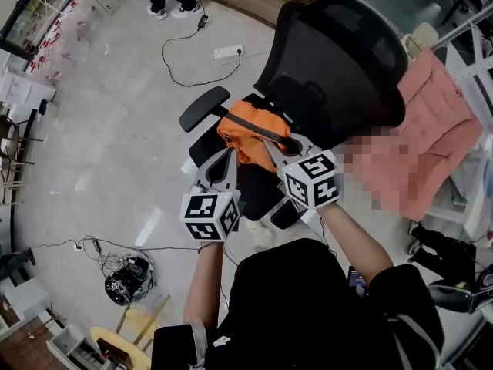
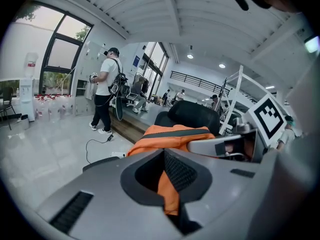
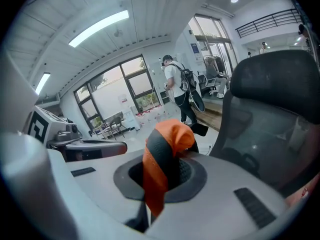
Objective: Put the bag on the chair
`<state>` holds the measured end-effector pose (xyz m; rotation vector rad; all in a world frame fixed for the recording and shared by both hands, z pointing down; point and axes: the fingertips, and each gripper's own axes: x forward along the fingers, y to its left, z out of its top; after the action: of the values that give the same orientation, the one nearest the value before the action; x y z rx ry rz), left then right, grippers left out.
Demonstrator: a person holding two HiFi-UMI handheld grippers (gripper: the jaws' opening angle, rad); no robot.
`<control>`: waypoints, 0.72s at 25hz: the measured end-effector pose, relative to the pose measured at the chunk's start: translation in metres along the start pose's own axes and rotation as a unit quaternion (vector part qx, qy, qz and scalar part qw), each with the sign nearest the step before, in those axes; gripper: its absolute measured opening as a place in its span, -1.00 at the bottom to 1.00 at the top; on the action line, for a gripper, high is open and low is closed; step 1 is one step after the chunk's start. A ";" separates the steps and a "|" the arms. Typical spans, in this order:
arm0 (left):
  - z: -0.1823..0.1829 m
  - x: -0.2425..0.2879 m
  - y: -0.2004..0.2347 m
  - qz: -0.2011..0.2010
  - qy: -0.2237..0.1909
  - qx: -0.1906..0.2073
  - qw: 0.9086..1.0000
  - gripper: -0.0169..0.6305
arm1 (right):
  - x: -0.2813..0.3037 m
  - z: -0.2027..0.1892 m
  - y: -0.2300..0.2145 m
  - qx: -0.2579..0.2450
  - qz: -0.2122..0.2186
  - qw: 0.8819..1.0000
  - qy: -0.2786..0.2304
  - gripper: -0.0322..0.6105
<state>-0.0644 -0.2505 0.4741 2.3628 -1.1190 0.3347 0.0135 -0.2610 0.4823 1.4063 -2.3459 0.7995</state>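
Observation:
The orange bag (image 1: 248, 132) with black straps hangs between my two grippers, just over the seat (image 1: 259, 193) of a black mesh office chair (image 1: 339, 60). My left gripper (image 1: 229, 156) is shut on the bag's left side; in the left gripper view a fold of orange fabric (image 2: 169, 184) is pinched in its jaws. My right gripper (image 1: 286, 144) is shut on the right side, and in the right gripper view an orange and black strap (image 3: 161, 156) rises from its jaws. The chair's backrest (image 3: 270, 114) stands close behind the bag.
The chair's left armrest (image 1: 204, 107) juts out beside the bag. A power strip with a cable (image 1: 227, 52) lies on the floor beyond. A person (image 2: 106, 86) stands farther off. A pink cloth (image 1: 431, 126) hangs at the right. Coiled cables (image 1: 127, 277) lie at lower left.

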 end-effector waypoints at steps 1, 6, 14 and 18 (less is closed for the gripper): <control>-0.003 0.003 0.002 0.000 0.004 -0.001 1.000 -0.92 | 0.004 -0.003 -0.003 0.003 0.000 1.000 0.003 -0.87; -0.020 0.023 0.007 -0.003 0.027 -0.007 1.000 -0.92 | 0.022 -0.017 -0.019 0.018 0.000 1.000 0.017 -0.87; -0.033 0.054 0.018 0.002 0.051 -0.011 0.999 -0.92 | 0.046 -0.028 -0.046 0.044 -0.005 0.999 0.026 -0.87; -0.041 0.071 0.018 -0.002 0.064 -0.013 0.998 -0.92 | 0.056 -0.033 -0.063 0.056 -0.009 0.998 0.028 -0.87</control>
<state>-0.0335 -0.2846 0.5442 2.2858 -1.0517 0.4606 0.0400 -0.3048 0.5568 1.4277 -2.2744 0.9670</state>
